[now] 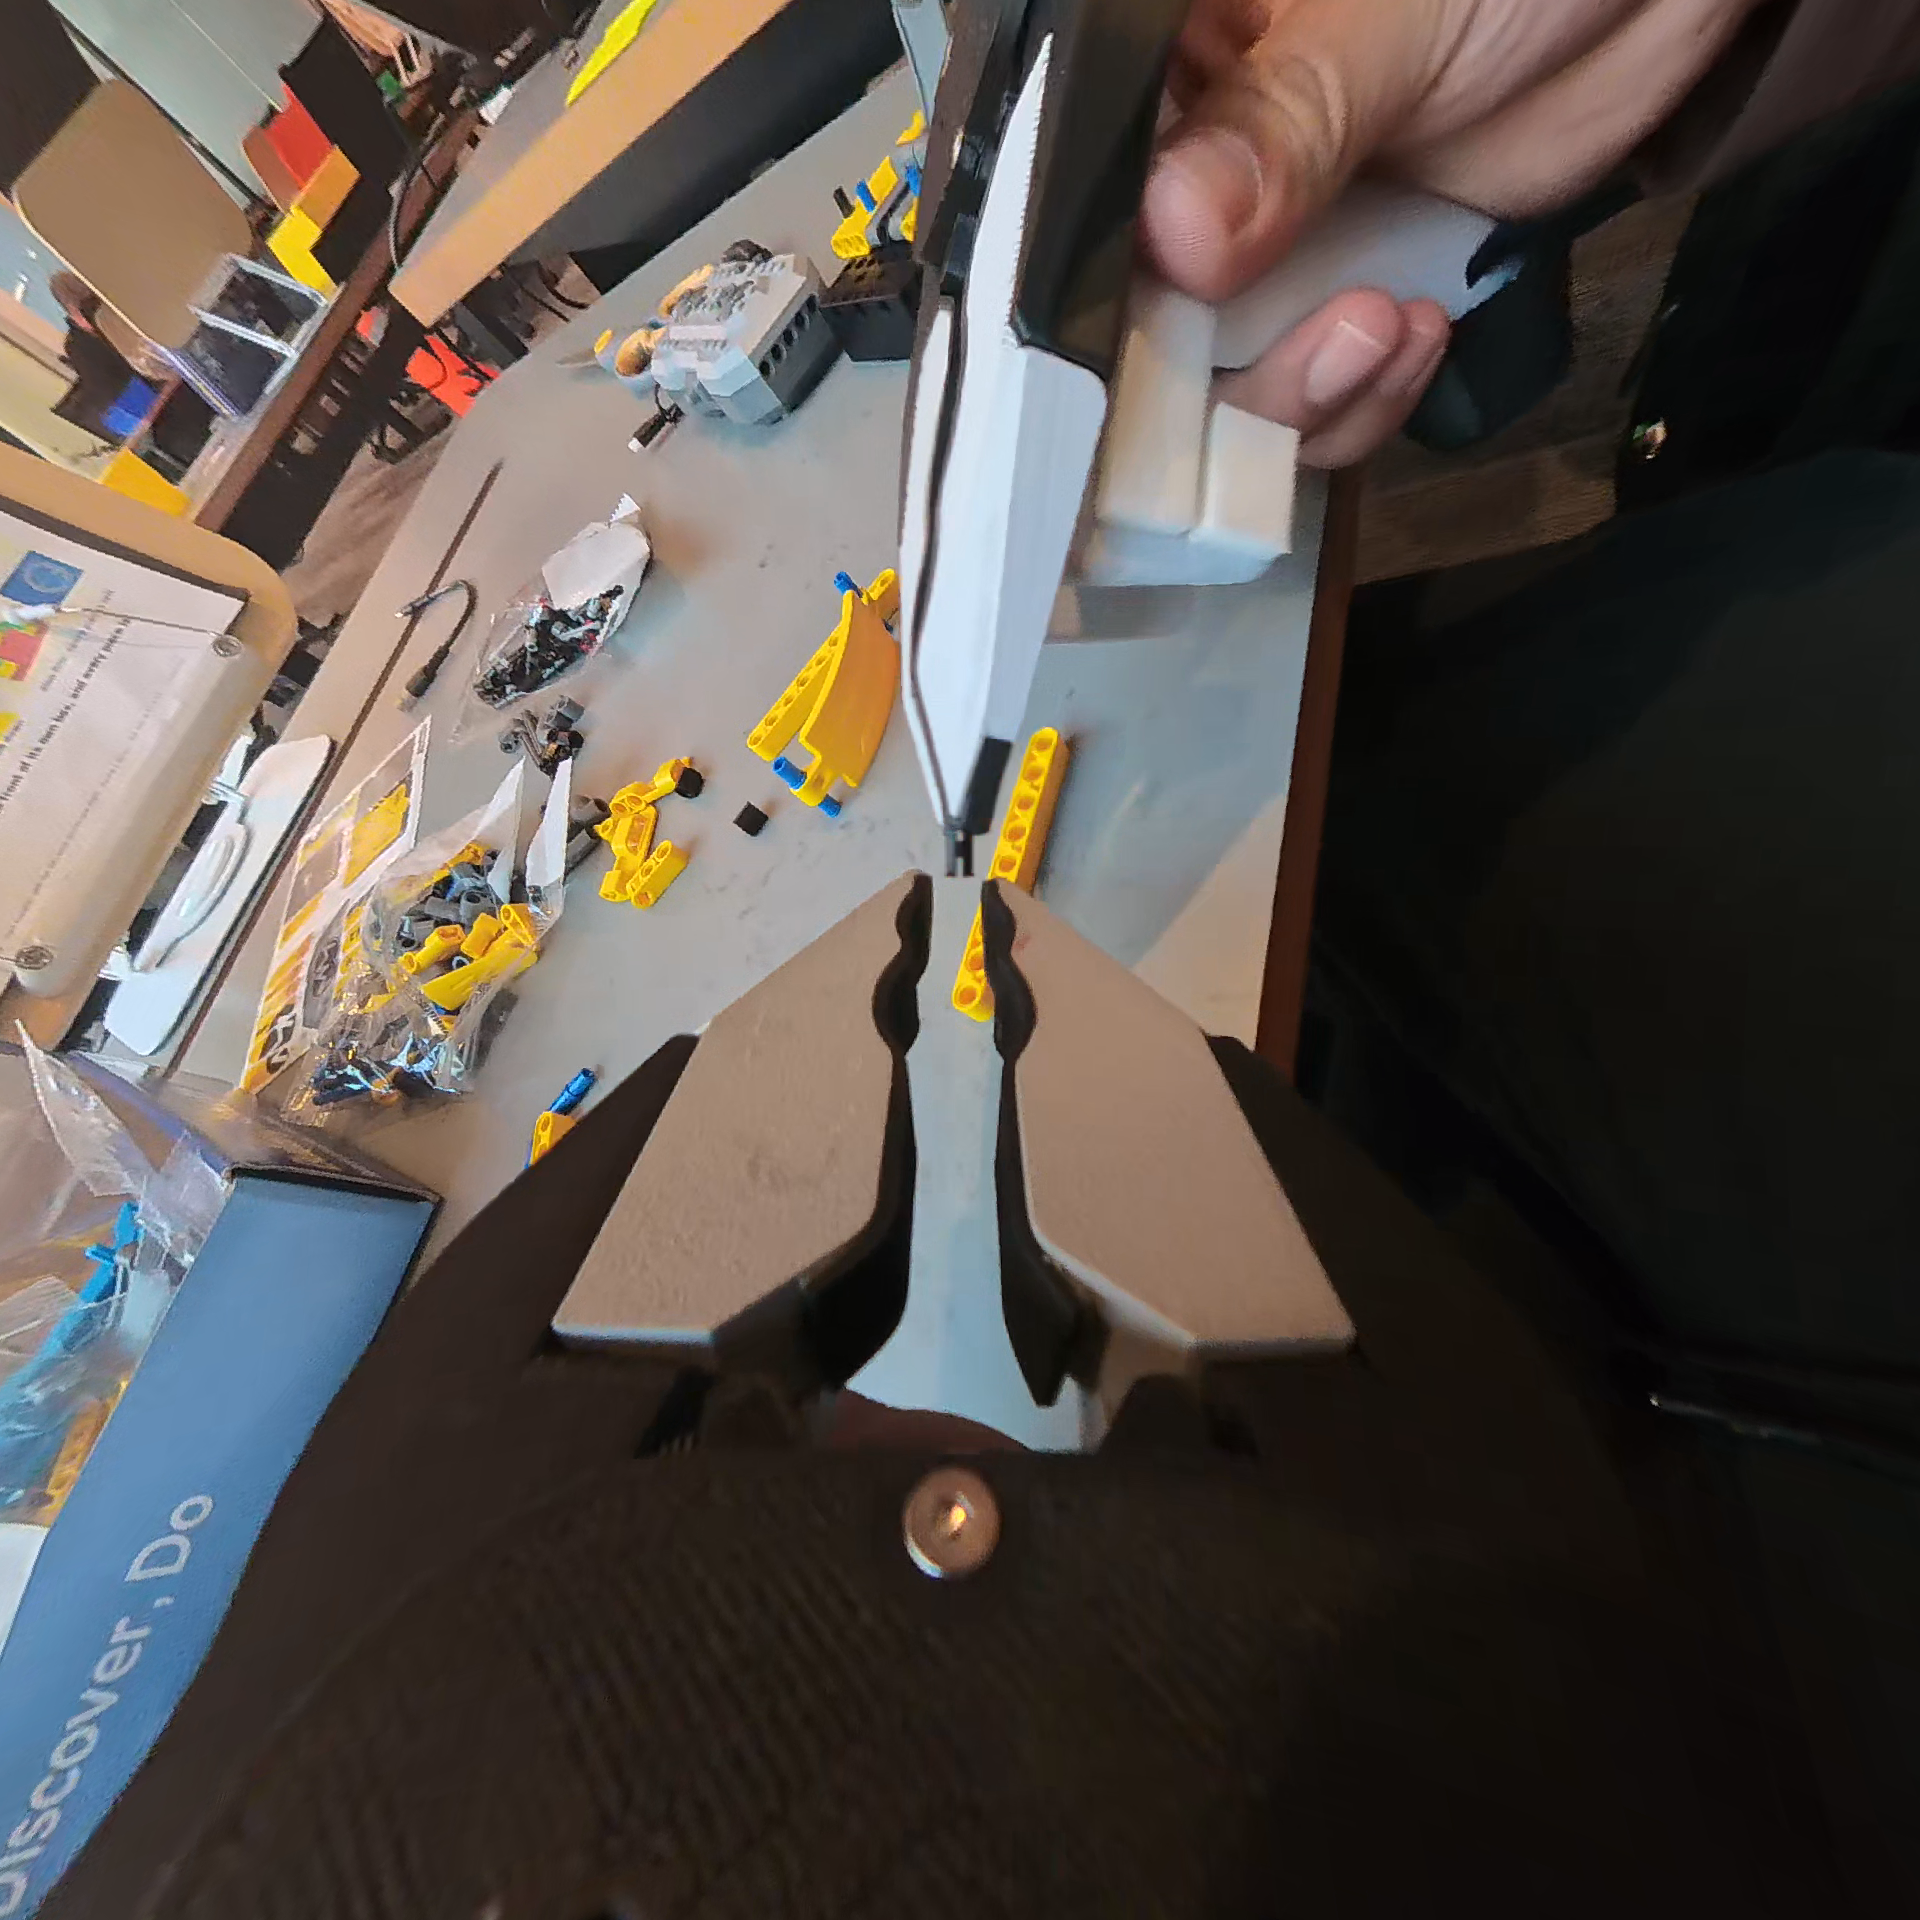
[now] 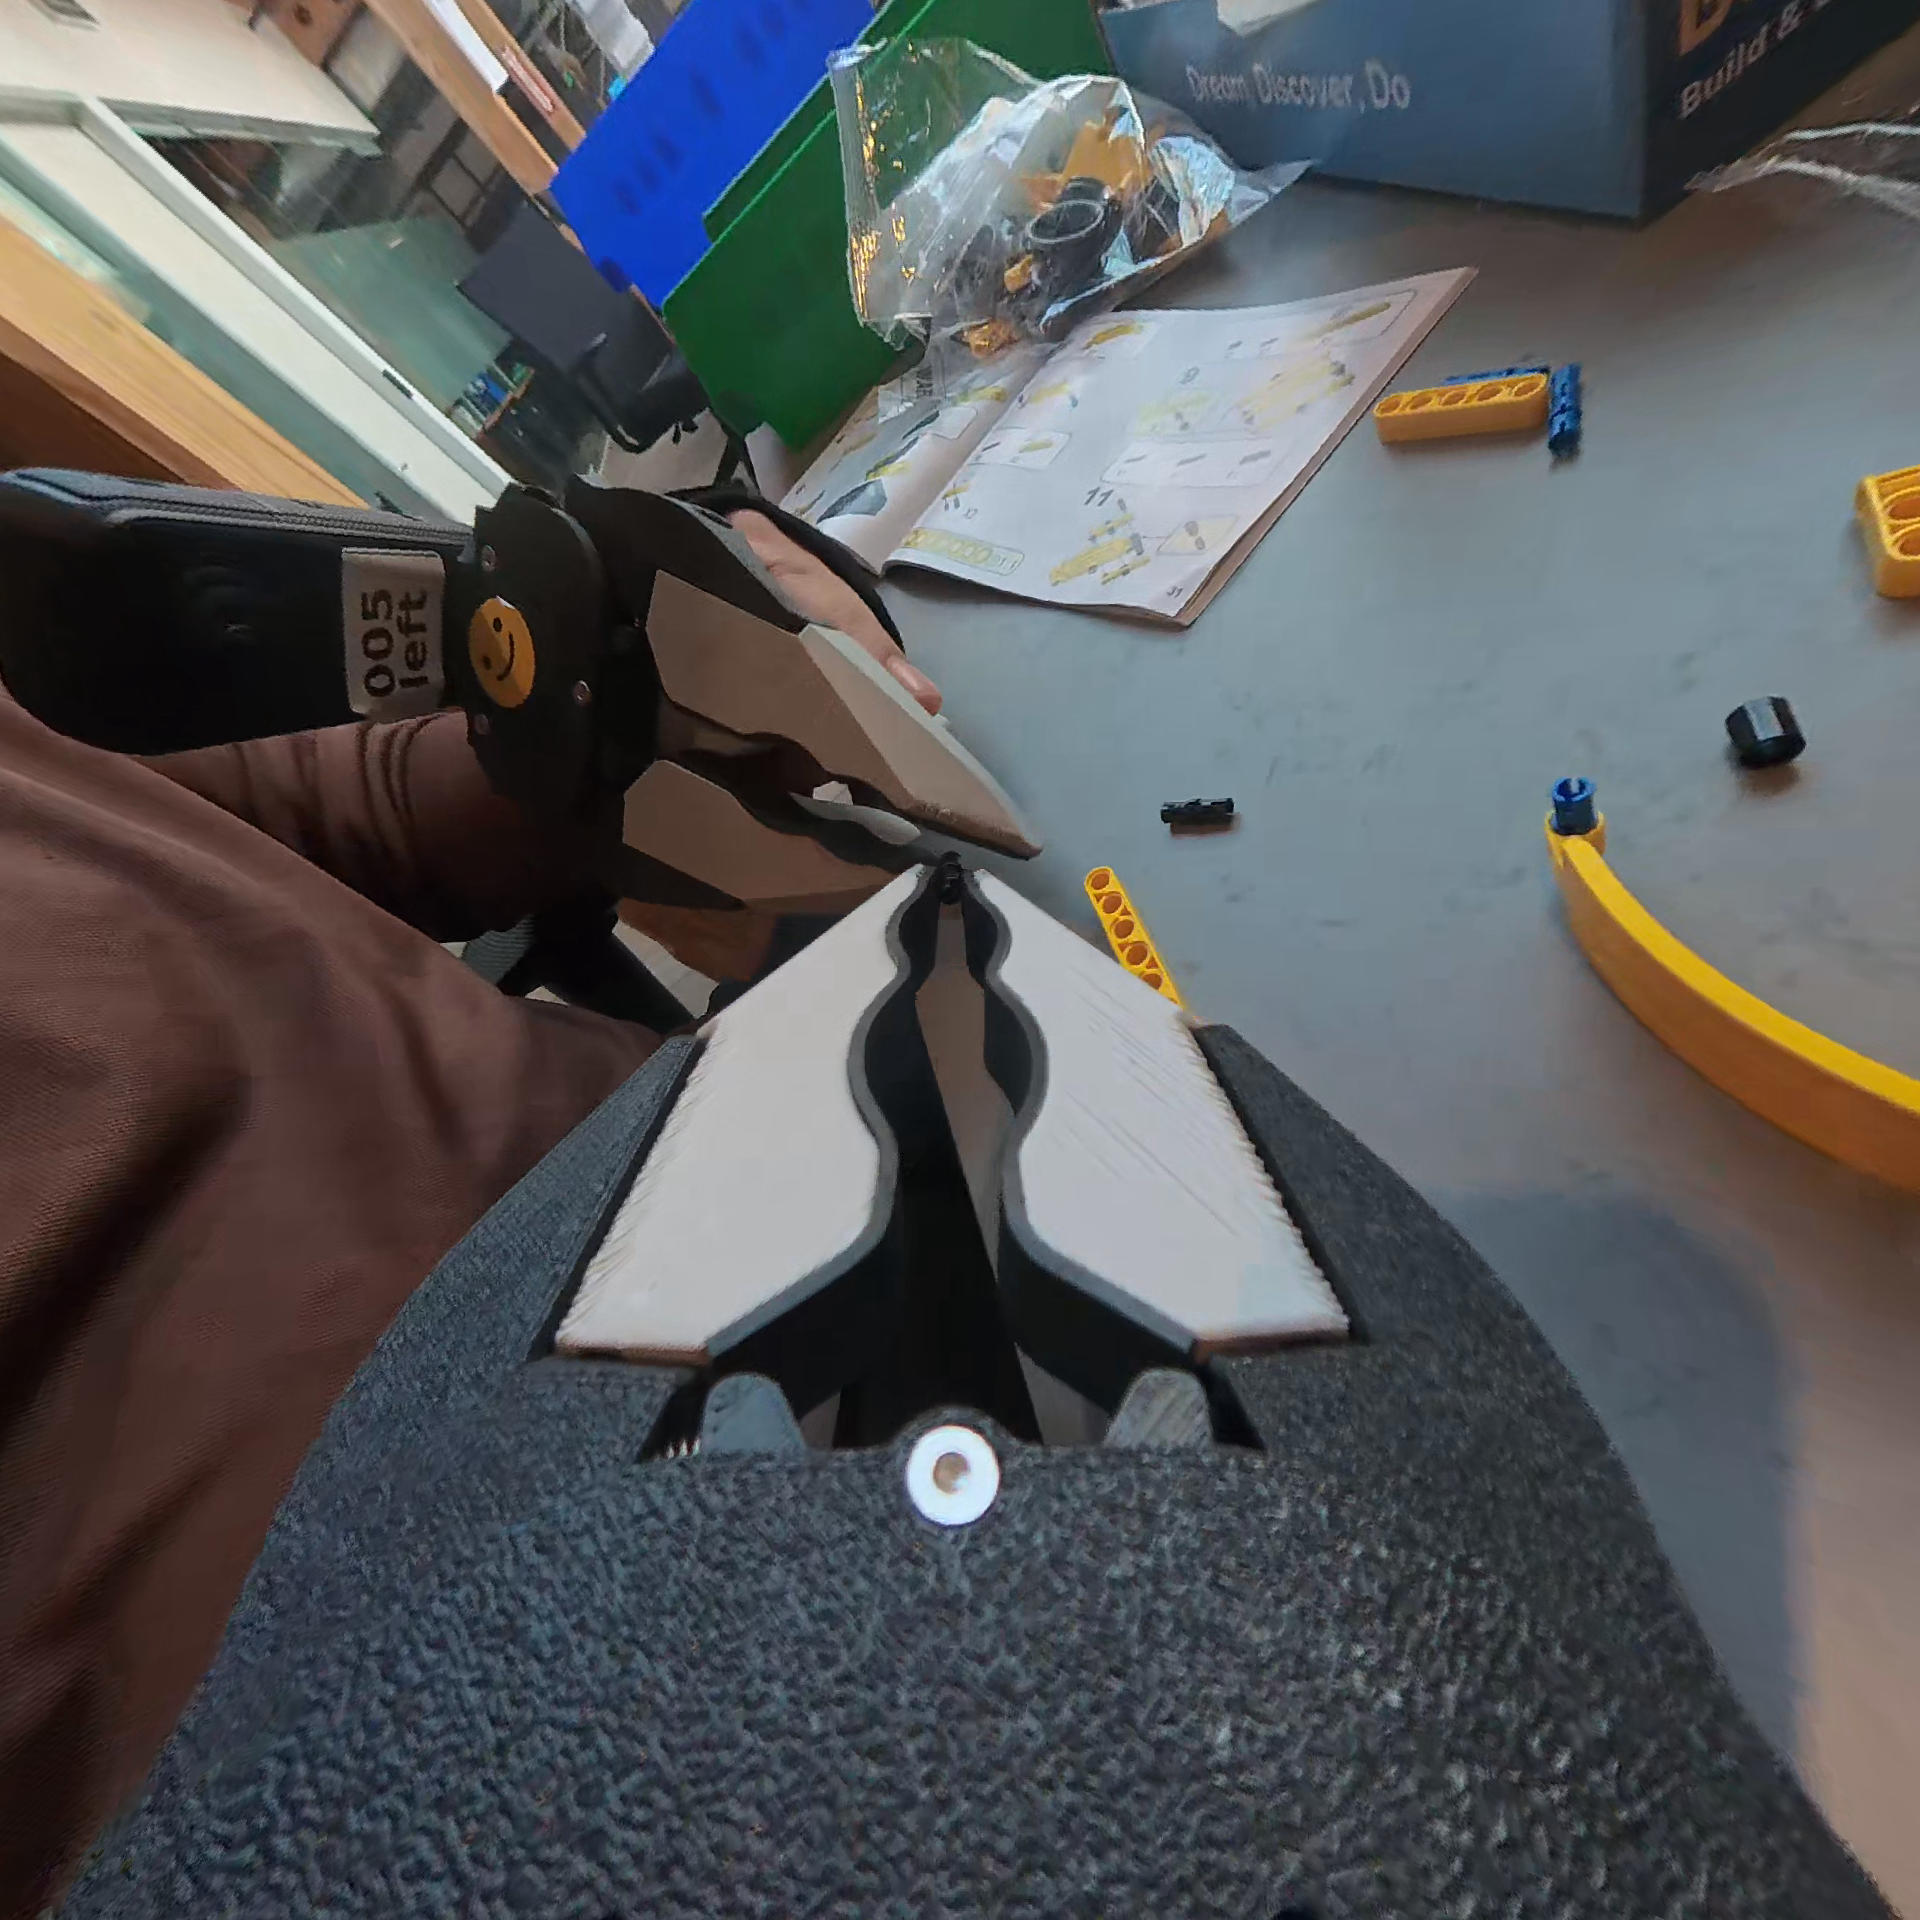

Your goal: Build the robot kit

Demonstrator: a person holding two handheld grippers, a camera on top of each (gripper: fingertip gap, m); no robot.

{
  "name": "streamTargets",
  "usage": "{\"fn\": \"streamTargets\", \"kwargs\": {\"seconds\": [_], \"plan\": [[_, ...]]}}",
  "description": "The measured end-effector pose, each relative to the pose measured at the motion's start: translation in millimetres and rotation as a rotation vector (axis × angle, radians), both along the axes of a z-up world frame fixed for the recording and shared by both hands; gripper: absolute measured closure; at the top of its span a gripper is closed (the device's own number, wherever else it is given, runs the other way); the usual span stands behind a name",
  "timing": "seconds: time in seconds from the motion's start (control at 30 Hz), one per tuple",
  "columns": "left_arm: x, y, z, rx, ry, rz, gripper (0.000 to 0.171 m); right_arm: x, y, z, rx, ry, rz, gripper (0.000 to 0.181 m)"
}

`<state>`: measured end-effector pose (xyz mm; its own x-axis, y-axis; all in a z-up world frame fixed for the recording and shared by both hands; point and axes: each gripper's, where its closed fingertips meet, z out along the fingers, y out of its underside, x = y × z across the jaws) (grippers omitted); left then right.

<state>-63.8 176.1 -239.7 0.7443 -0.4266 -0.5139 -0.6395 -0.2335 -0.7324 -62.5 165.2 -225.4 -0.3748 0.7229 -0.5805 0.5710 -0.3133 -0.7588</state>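
My right gripper (image 2: 951, 871) is shut on a small black pin (image 2: 951, 862), which sticks out of its tips. In the left wrist view it (image 1: 958, 826) comes down from above, held by a hand, with the pin (image 1: 956, 854) just ahead of my left gripper (image 1: 954, 885). The left gripper's jaws stand a little apart with nothing between them. In the right wrist view the left gripper (image 2: 977, 847) points in from the left, almost touching the pin. A long yellow beam (image 1: 1023, 810) lies on the grey table (image 1: 1164, 748) just beside both tips. It also shows in the right wrist view (image 2: 1127, 935).
A yellow curved panel with blue pins (image 1: 831, 696) (image 2: 1714, 1029), a black bush (image 2: 1764, 732), a loose black pin (image 2: 1197, 811) and an open instruction booklet (image 2: 1143, 468) lie nearby. Bags of parts (image 1: 436, 956) and a blue box (image 1: 208, 1403) are left. The table edge (image 1: 1299, 831) is close. About 11 cm separates my left fingertips from the black bush (image 2: 1764, 732).
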Motion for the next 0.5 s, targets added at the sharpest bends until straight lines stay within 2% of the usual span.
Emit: {"fn": "streamTargets", "kwargs": {"seconds": [0.1,0.4,0.5], "plan": [[1,0,0,0.008,0.011,-0.003,0.167,-1,0,3,0.032,0.052,0.003,0.178],[-5,6,10,0.125,0.075,0.031,0.171,-5,0,11,0.272,0.209,-0.045,0.178],[-9,9,14,0.185,0.138,0.068,0.171,-5,-2,15,0.320,0.252,-0.046,0.169]]}}
